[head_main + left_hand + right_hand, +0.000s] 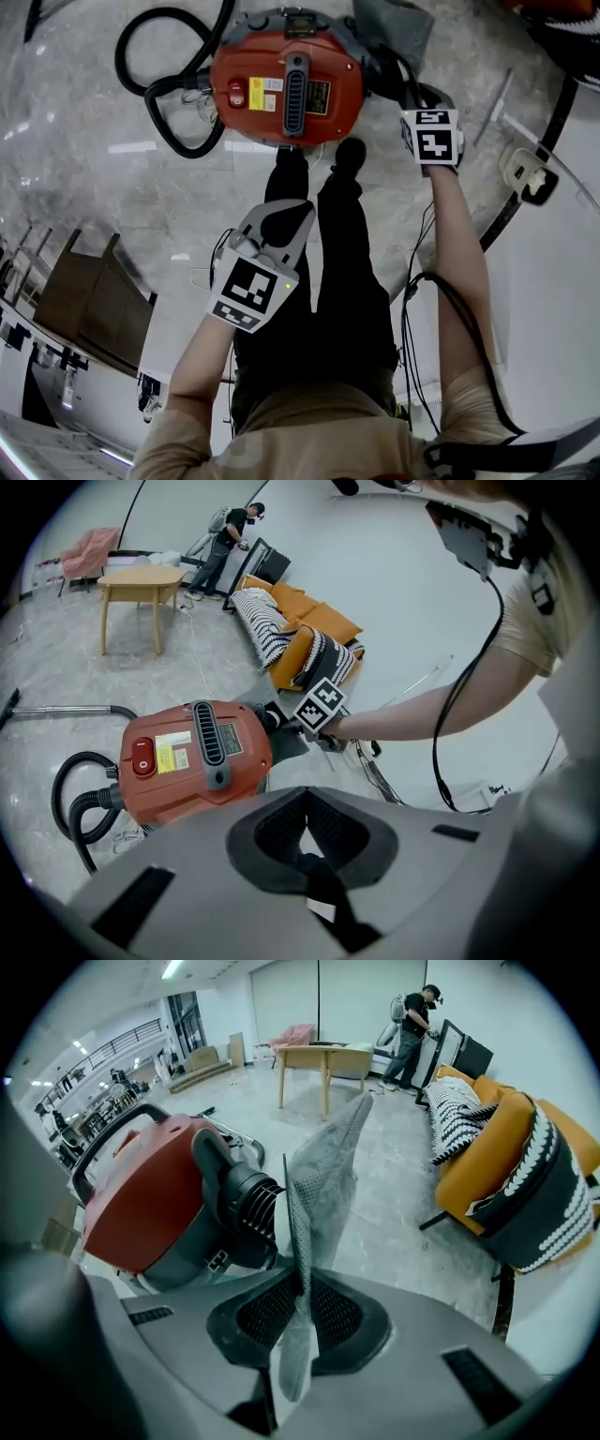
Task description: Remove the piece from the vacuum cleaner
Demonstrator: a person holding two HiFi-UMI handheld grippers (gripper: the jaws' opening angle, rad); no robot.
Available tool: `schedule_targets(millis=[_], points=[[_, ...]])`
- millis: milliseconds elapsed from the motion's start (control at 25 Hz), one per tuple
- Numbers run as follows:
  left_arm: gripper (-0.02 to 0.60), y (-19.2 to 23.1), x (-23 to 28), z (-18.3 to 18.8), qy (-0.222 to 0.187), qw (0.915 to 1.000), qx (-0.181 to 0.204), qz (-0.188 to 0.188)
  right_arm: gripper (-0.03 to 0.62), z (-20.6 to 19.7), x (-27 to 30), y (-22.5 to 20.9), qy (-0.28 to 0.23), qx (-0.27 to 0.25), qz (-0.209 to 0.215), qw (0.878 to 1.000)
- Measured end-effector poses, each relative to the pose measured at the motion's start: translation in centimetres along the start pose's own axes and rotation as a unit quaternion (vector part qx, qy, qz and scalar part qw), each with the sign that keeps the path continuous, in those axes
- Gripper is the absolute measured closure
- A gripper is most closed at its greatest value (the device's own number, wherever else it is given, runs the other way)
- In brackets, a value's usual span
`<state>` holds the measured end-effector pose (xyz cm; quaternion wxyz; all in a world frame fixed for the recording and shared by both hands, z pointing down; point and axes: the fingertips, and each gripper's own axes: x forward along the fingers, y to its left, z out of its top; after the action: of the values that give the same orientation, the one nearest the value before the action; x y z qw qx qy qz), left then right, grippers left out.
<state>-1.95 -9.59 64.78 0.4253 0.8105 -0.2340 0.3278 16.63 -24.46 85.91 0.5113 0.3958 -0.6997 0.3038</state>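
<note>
Closest in, the right gripper [302,1283] has its fingers clenched on the lower edge of the grey fabric piece [323,1171], which rises out of them as a thin, floppy mesh sheet. It looks light and soft, so expect it to fold and trail rather than resist. A hold low on the edge, as here, looks firm enough, though a snag on the machine could stretch or tear it. Just beyond the fingers and to their left, the red vacuum cleaner [141,1194] sits on the floor [394,1176], with its black ribbed outlet [248,1208] right beside the fabric. Whether the piece is free of it, I can't tell. The left gripper [307,799] hovers with its fingers pressed together on nothing, the vacuum ahead of them. Far beyond stand a wooden table [323,1058] and an orange sofa [525,1147].
</note>
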Motion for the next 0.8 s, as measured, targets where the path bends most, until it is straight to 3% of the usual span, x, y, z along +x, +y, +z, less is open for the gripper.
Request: schedule_targets(millis=[480,680,800], points=[[0.577,0.32,-0.13,-0.21,-0.005,0.9999,-0.008,0.008,0.560,-0.18,0.61,-0.13,-0.002,0.012,0.002,1.000],[0.577,0.40,-0.32,-0.18,-0.007,0.9998,-0.011,0.012,0.568,-0.24,0.25,-0.15,-0.004,-0.014,0.000,1.000],[0.577,0.62,-0.31,-0.37,-0.007,0.9998,-0.013,0.013,0.569,-0.13,-0.03,-0.01,0.017,0.018,0.027,0.999]])
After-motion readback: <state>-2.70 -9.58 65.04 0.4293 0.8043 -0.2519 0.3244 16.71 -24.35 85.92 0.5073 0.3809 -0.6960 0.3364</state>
